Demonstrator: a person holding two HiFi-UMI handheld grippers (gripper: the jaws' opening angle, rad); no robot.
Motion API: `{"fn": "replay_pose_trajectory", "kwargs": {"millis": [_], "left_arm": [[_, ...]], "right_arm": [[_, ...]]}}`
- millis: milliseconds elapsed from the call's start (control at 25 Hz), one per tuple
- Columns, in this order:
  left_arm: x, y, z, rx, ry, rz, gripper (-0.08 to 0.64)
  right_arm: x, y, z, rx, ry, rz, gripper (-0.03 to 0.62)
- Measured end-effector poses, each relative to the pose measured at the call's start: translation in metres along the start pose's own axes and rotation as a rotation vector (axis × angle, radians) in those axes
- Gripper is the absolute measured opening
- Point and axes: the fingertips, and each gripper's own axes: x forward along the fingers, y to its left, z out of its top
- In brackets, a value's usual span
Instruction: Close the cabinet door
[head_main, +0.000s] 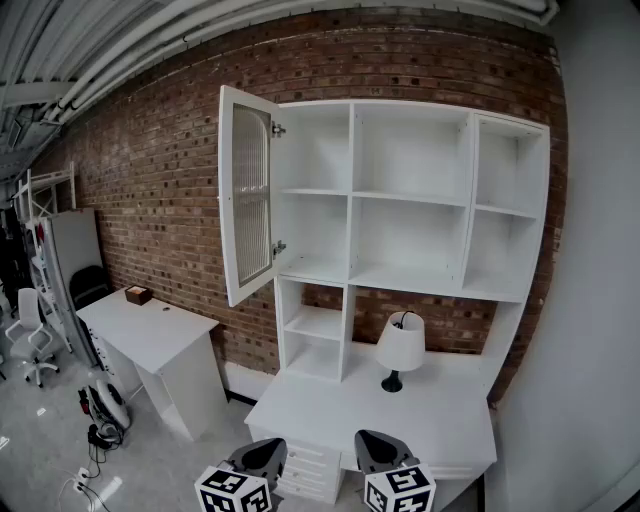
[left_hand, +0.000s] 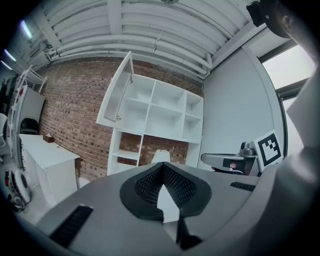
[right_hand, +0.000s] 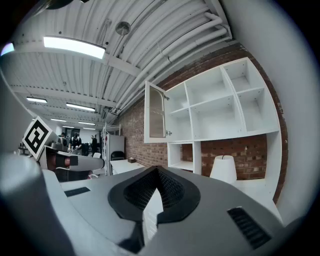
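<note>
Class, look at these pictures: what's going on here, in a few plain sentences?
A person holds the left gripper and the right gripper, both shut and empty, low in front of a white desk. The cabinet door at the shelf unit's upper left stands wide open, and neither gripper touches it. Closing it has not begun.

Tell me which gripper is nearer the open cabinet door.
Left. The left gripper sits low, roughly below the cabinet door; the right gripper is farther right, in front of the lamp.

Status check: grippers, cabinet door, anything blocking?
Left gripper and right gripper shut, empty. Cabinet door wide open, untouched. Lamp on desk, below door's swing.
</note>
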Motion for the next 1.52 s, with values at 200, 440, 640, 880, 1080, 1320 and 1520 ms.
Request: {"fn": "replay_pose_trajectory", "kwargs": {"millis": [200, 440, 640, 880, 1080, 1320, 1520], "left_arm": [[0.005, -0.001, 0.003, 0.002, -0.002, -0.002, 0.008], [0.009, -0.001, 0.005, 0.000, -0.003, 0.002, 0.007], [0.013, 0.000, 0.003, -0.003, -0.001, 0.005, 0.006], [0.015, 0.001, -0.001, -0.003, 0.003, 0.006, 0.007], [0.014, 0.002, 0.002, -0.005, 0.000, 0.016, 0.006], [0.014, 0.005, 0.005, 0.001, -0.002, 0.036, 0.008], [0.011, 0.012, 0.005, -0.003, 0.002, 0.061, 0.008]], "right_arm": [[0.003, -0.004, 0.003, 0.003, -0.003, 0.001, 0.026], [0.005, -0.007, 0.003, 0.006, 0.000, 0.004, 0.026], [0.008, -0.008, 0.003, 0.032, -0.020, 0.019, 0.026], [0.010, -0.009, 0.001, 0.036, -0.018, 0.025, 0.026], [0.012, -0.007, 0.006, 0.038, -0.024, 0.046, 0.026], [0.018, -0.005, 0.011, 0.025, -0.022, 0.071, 0.026], [0.029, -0.002, 0.007, 0.024, -0.033, 0.097, 0.026]]}}
